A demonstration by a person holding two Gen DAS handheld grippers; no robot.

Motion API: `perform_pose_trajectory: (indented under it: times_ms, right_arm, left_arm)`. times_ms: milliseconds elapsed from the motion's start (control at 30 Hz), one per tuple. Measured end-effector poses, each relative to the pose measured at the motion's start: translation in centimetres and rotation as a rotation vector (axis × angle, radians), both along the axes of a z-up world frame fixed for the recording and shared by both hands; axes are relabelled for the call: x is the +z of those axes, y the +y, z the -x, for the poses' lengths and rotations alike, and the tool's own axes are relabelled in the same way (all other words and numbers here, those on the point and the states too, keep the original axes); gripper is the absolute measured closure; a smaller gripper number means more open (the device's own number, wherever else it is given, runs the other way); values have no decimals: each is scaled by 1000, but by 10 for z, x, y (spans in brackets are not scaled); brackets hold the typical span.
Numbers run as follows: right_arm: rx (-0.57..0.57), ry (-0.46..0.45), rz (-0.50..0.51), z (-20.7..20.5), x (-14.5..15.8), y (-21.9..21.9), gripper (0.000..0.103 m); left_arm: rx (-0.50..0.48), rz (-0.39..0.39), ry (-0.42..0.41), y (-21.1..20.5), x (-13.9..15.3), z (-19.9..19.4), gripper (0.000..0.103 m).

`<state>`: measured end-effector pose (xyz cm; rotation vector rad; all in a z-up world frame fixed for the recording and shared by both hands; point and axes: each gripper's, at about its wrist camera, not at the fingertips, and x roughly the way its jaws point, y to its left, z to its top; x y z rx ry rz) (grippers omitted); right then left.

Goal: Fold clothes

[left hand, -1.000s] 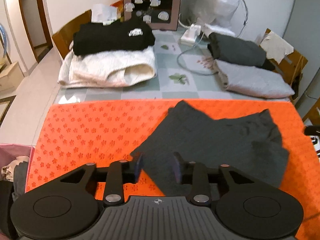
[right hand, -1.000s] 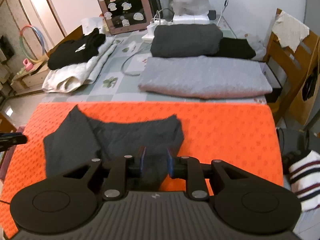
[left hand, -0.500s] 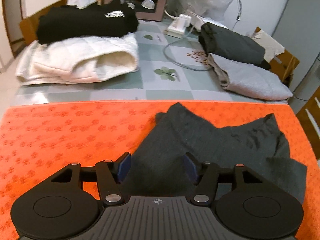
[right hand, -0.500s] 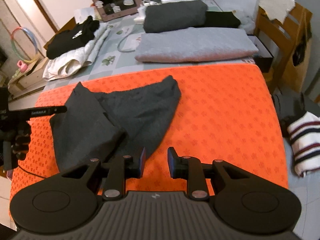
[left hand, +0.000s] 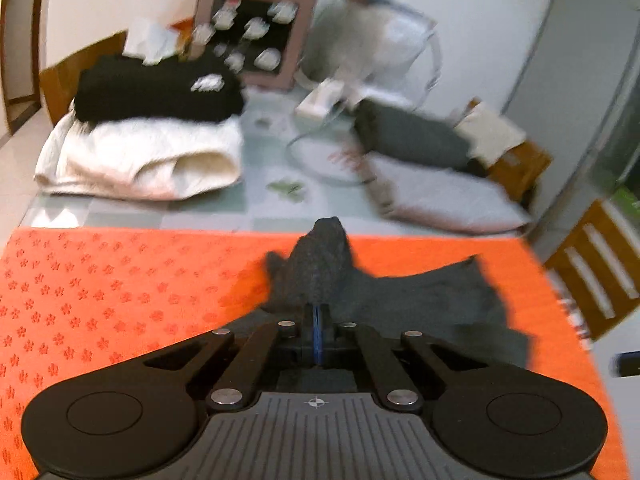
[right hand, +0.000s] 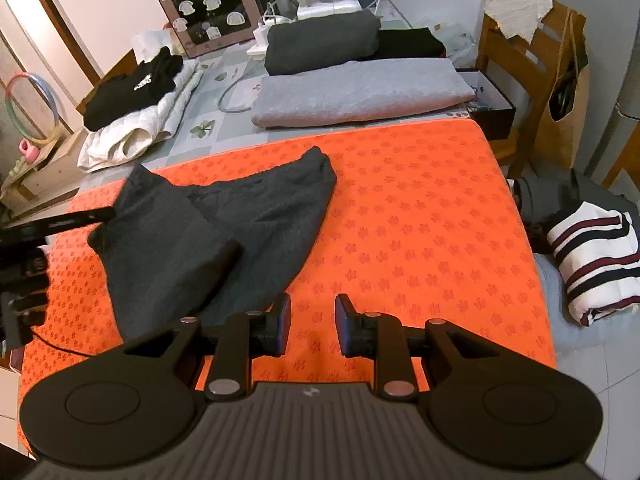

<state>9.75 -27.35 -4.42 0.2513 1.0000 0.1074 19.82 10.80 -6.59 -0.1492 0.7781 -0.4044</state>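
A dark grey garment (right hand: 224, 232) lies crumpled on the orange mat (right hand: 408, 216), partly folded over itself. In the left wrist view my left gripper (left hand: 317, 322) is shut on a fold of this garment (left hand: 320, 272), which bunches up in front of the jaws and lifts off the mat (left hand: 100, 292). My right gripper (right hand: 310, 322) is open and empty, just above the mat, to the right of the garment's near edge. The left gripper also shows at the left edge of the right wrist view (right hand: 24, 248).
Folded piles stand behind the mat: a black top on a white garment (right hand: 136, 120), a grey garment (right hand: 360, 92) with dark ones (right hand: 324, 44) behind. A pink box (right hand: 204, 4) and cables sit at the back. A wooden chair (right hand: 524, 48) and striped clothes (right hand: 592, 256) are at the right.
My left gripper closed on the garment's fold and raised it. My right gripper let go of the garment, opened and drew back to the right.
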Motion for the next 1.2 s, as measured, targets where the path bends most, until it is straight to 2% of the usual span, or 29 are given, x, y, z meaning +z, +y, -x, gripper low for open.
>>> perform_pose_trajectory:
  times_ms: [133, 267, 400, 500, 633, 833, 867, 1033, 1133, 1200]
  right_arm:
    - [1, -16, -1, 15, 6, 3, 75]
    - [2, -28, 1, 30, 10, 3, 75]
    - [3, -38, 7, 46, 17, 1, 75]
    - [7, -39, 8, 57, 19, -1, 75]
    - [17, -33, 4, 68, 17, 2, 75]
    - [74, -26, -19, 73, 10, 22, 74]
    - [92, -29, -22, 71, 10, 27, 73]
    - [209, -60, -28, 52, 13, 60, 66]
    - [292, -88, -16, 32, 16, 82, 62]
    - [342, -108, -2, 18, 17, 95, 59]
  left_arm:
    - [-122, 78, -37, -12, 31, 51, 101]
    - [-275, 135, -37, -29, 50, 102, 101]
    - [-435, 208, 21, -47, 56, 137, 101]
    - [-494, 164, 56, -62, 46, 153, 101]
    - [-473, 115, 106, -69, 30, 155, 100]
    - [-415, 54, 123, -62, 20, 158, 95]
    - [-400, 45, 121, -60, 19, 160, 92]
    - [-316, 23, 110, -45, 19, 170, 60]
    - [-242, 12, 98, -36, 21, 175, 48]
    - [-188, 4, 88, -29, 22, 179, 43]
